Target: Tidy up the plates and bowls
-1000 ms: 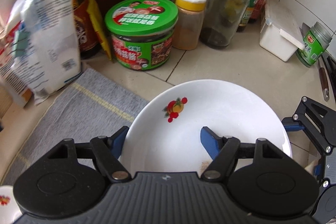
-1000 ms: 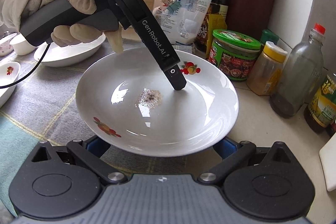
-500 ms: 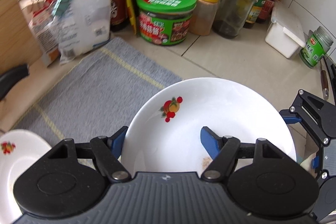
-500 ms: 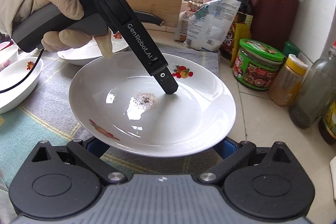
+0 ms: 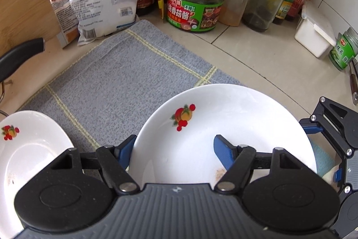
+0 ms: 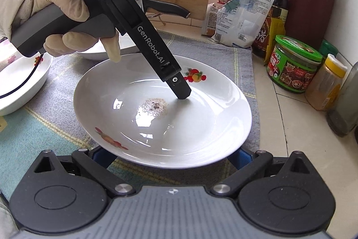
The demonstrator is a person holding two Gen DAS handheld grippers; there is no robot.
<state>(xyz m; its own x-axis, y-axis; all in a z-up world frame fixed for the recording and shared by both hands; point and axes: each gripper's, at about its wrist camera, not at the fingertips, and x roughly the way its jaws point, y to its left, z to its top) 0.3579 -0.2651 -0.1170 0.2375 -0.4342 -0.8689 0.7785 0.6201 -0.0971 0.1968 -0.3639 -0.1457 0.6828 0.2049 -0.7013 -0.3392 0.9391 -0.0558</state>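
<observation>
At far left on the grey mat [image 5: 125, 82], a second white plate [image 5: 29, 145] waits, likely the stacking target. Left gripper [image 5: 174, 151] pinches the fruit-printed plate [image 5: 235, 122] by its rim, one finger inside; right gripper [image 6: 166, 156] straddles the near edge, its grasp unclear. Compared with a second ago, the plate has travelled left, off the tiles.

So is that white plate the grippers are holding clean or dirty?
Dirty. The plate has a patch of brownish, dark-speckled residue at its centre, beside the left gripper, whose finger rests inside the plate.
</observation>
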